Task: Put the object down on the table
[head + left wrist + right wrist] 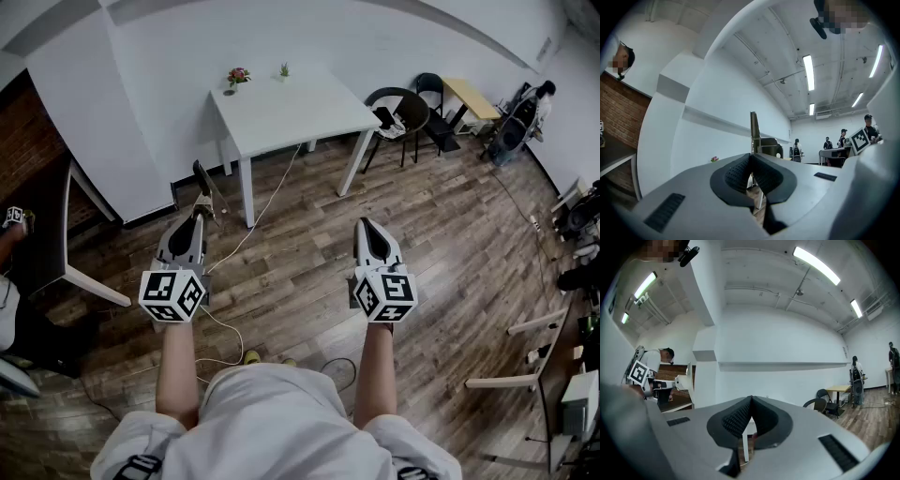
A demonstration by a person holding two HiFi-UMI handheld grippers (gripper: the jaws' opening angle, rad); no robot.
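Note:
A thin dark flat object point(202, 180) with a metal clip part sticks up from the tips of my left gripper point(200, 214), which is shut on it. In the left gripper view the object point(754, 133) rises edge-on from between the closed pads, and my left gripper point(751, 157) points toward the white wall. My right gripper point(364, 225) is held level beside it, shut with nothing between its pads; the right gripper view shows that gripper point(751, 400) closed tip to tip. The white table point(309, 112) stands ahead of both grippers, across a stretch of wooden floor.
A small flower pot point(238, 77) and a small green plant point(283, 70) sit at the table's far edge. Dark chairs point(401, 112) and a yellow table point(472, 97) stand to the right. A dark desk point(52, 234) is at the left, and a cable point(267, 211) runs over the floor.

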